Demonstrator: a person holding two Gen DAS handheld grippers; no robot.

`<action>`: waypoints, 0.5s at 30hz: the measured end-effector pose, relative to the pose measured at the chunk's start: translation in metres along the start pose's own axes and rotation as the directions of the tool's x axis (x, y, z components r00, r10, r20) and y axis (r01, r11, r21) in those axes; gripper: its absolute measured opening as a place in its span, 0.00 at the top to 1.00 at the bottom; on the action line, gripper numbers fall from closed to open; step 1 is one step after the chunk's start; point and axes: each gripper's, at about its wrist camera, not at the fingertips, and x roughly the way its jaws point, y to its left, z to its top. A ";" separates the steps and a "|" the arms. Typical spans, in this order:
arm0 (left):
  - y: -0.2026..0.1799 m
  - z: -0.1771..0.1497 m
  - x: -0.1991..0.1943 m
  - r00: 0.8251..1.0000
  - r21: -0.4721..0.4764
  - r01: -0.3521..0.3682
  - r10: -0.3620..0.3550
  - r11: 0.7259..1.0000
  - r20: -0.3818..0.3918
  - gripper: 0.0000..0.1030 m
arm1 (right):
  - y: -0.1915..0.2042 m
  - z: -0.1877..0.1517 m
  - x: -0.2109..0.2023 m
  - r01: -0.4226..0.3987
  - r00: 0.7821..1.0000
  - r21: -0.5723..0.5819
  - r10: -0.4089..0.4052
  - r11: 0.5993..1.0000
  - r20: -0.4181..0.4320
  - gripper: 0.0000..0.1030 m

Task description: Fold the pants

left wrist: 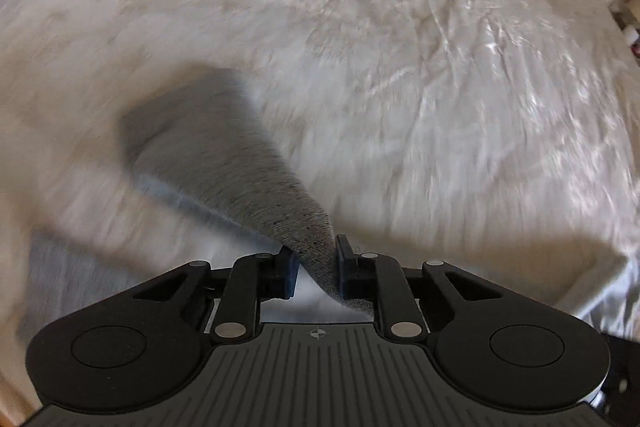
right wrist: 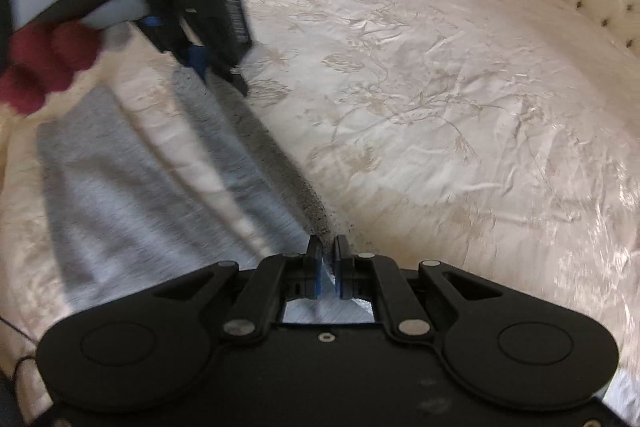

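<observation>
1. Grey knit pants (right wrist: 132, 187) lie across a cream satin bedspread (right wrist: 440, 87), filling the lower left of the right wrist view, one edge lifted clear of the bed.
2. The right gripper (right wrist: 328, 251), at bottom centre of its own view, has its jaws nearly together, pinching a thin fold of the grey fabric.
3. The left gripper (left wrist: 316, 259), at bottom centre of its view, is narrowed onto a bunched ridge of the same cloth, which rises from the bed to its pads.
4. In the upper left of the right wrist view, a hand in a red glove (right wrist: 44, 27) carries that left gripper.
5. The fabric looks soft, light and limp: it sags between the two holds and will likely drape rather than keep a crease.
6. Edges and corners, such as a hem or the waistband, seem the surest places to hold; the glossy bedspread may let the cloth slide.
</observation>
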 end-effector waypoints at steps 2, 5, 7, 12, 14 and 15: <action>0.008 -0.028 -0.007 1.000 -0.019 -0.002 0.002 1.000 -0.006 0.82 | 0.015 -0.011 -0.008 -0.007 1.000 0.000 0.007 1.000 -0.019 0.91; 0.023 -0.064 -0.005 0.998 -0.044 -0.020 0.018 0.999 -0.052 0.82 | 0.036 -0.029 -0.013 -0.023 0.998 0.008 0.023 1.000 -0.064 0.90; 0.031 -0.086 0.002 0.995 -0.068 -0.034 0.027 0.997 -0.096 0.82 | 0.047 -0.041 -0.013 -0.027 0.995 0.012 0.028 1.000 -0.094 0.89; 0.037 -0.119 0.029 0.987 -0.064 -0.058 0.048 0.996 -0.152 0.80 | 0.062 -0.065 0.000 -0.037 0.983 0.064 0.048 0.997 -0.179 0.88; 0.037 -0.123 0.035 0.987 -0.063 -0.058 0.047 0.996 -0.154 0.80 | 0.061 -0.075 0.001 -0.027 0.979 0.115 0.050 0.993 -0.196 0.85; 0.036 -0.122 0.037 0.988 -0.064 -0.061 0.051 0.996 -0.149 0.80 | 0.057 -0.076 -0.003 -0.017 0.982 0.168 0.049 0.986 -0.185 0.83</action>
